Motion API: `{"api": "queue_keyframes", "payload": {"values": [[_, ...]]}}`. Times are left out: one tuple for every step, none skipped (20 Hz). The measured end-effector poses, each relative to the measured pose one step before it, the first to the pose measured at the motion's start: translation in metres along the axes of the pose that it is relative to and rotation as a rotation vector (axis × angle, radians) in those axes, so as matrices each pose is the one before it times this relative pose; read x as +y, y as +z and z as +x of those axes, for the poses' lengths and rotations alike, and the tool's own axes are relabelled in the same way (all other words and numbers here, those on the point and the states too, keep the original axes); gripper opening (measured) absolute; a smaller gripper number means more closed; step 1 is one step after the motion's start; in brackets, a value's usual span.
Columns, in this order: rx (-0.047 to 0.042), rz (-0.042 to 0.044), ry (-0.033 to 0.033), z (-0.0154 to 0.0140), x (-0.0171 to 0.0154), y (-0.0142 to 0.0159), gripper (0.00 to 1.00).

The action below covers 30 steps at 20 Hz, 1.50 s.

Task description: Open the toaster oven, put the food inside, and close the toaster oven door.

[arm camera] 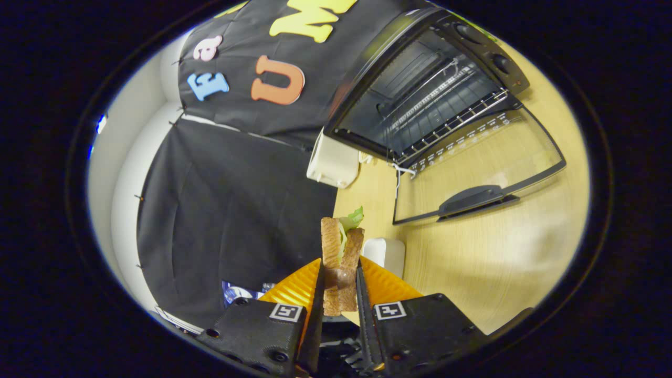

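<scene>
Gripper view, tilted. My fingers (pixel 340 286) are closed to a narrow gap and press on both sides of a sandwich (pixel 341 262) — two slices of toasted bread standing on edge between them, with a green lettuce leaf (pixel 353 218) sticking out at the far end. The sandwich is held off the bench (pixel 488 262), a pale wood-grain surface, and its far end reaches a little past my fingertips.

Beyond the sandwich, well apart from it, stands the toaster oven (pixel 420 89), black, with its cavity exposed. Its glass door (pixel 472 168) is swung fully down toward the bench, so that the wood shows through the pane; the dark door handle (pixel 475 198) lies along the door's free edge, the edge nearest my fingers. Inside the cavity a wire rack (pixel 446 118) spans the width, and nothing rests on it. Two round control knobs (pixel 485 47) sit on the panel beside the cavity.

A small white box-like object (pixel 333 163) sits just beside the oven's near corner, against the black cloth wall (pixel 236 210). A second white object (pixel 386 254) rests on the bench just ahead of my fingers, partly hidden behind one of them — what it is I cannot tell.
</scene>
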State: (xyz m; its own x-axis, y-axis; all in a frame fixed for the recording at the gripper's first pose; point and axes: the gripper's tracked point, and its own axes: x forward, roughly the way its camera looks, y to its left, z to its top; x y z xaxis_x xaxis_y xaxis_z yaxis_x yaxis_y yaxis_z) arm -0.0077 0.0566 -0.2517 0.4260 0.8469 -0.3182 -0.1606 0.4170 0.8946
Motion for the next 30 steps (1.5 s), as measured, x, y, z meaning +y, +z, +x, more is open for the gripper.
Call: {"api": "queue_keyframes", "payload": {"values": [[-0.05064,0.01141,0.00508,-0.00083,-0.00371,0.00986,0.36],[-0.04468,0.0092,0.00638,-0.00207,-0.00339,0.01085,0.36],[-0.04183,0.01437,0.01247,-0.00266,-0.00139,0.00953,0.36],[-0.04463,0.02673,0.01458,-0.00031,-0.00151,0.00926,0.36],[-0.04443,0.02814,0.01239,0.00227,-0.00227,0.00978,0.36],[-0.0399,0.0307,0.00888,0.00322,-0.00367,0.0084,0.36],[-0.03551,0.02149,0.00914,0.00346,-0.00083,0.00938,0.36],[-0.02135,0.01883,0.00369,0.00799,-0.00339,0.00519,0.36],[-0.01058,0.02369,-0.00427,0.00793,-0.00407,0.00651,0.36],[-0.00598,0.03315,-0.00826,0.00754,-0.00318,0.00664,0.36],[-0.01122,0.03409,-0.00251,0.00742,-0.00258,0.00837,0.36],[-0.019,0.00979,-0.00153,0.00891,0.00027,0.01005,0.36],[-0.02088,-0.00399,-0.01527,0.00843,-0.00346,0.01108,0.36],[-0.02383,-0.00004,-0.01937,0.00781,-0.00419,0.01227,0.36],[-0.02216,-0.00168,-0.01357,0.00824,-0.00325,0.01116,0.36],[-0.0214,-0.00155,-0.0007,0.00728,-0.00027,0.01044,0.36],[-0.03884,-0.00724,0.01178,0.00715,-0.00001,0.01414,0.36],[-0.05395,-0.00765,0.01288,0.00927,0.00147,0.01611,0.36],[-0.05847,-0.00077,0.01234,0.00804,0.00046,0.01692,0.36],[-0.05348,-0.00433,0.00179,0.01018,-0.00144,0.01168,0.36],[-0.03447,-0.00831,-0.01269,0.00774,-0.00446,0.00774,0.36],[-0.00291,-0.01966,-0.02452,0.00898,-0.0095,0.00159,0.36],[0.00919,-0.00243,0.00911,0.00749,-0.00143,-0.00156,0.36],[0.01531,-0.00163,0.00067,0.00427,0.00008,-0.00512,0.37],[0.01044,-0.00386,-0.00086,0.00336,-0.00057,-0.00417,0.37],[0.01425,-0.01372,-0.01461,0.00479,-0.0024,-0.00414,0.36],[0.0093,-0.00881,-0.0008,0.00122,0.00232,-0.00393,0.37],[0.01027,-0.02084,-0.01485,0.0012,-0.00059,-0.00222,0.37],[0.01868,-0.01658,-0.02336,-0.00053,-0.00213,-0.00256,0.38],[0.01886,-0.02593,-0.02242,-0.0014,-0.00135,-0.00092,0.39]]}}
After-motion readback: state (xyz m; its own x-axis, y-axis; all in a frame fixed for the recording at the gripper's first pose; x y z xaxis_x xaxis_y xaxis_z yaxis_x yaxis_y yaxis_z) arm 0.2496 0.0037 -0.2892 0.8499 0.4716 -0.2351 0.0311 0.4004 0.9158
